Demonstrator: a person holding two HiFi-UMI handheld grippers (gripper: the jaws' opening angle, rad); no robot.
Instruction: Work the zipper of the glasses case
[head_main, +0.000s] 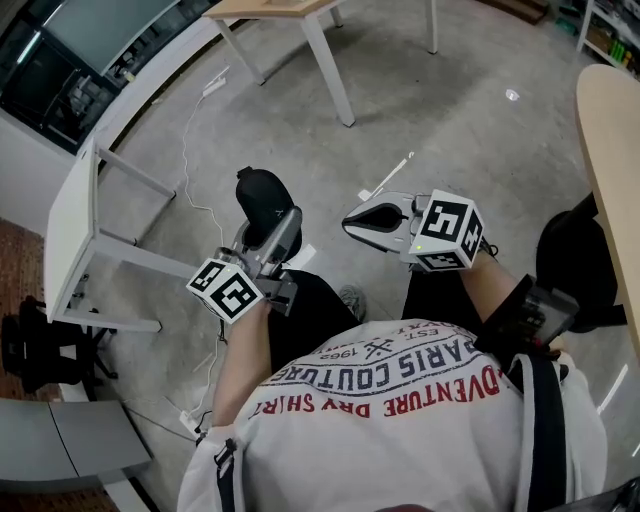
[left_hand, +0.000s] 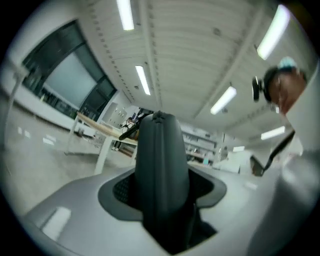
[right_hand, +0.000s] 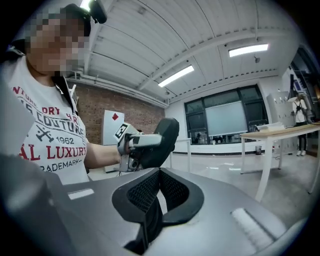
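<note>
Your left gripper (head_main: 270, 236) clamps the black glasses case (head_main: 260, 196), which looks closed with its inside hidden, while your right gripper (head_main: 362, 220) holds nothing, jaws together.

A white table (head_main: 75, 215) stands left on the concrete floor (head_main: 470, 130), a wood-topped table (head_main: 300, 10) ahead; a white cable (head_main: 187, 140) trails between them.

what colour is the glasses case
Black; the glasses case shows best in the left gripper view.
</note>
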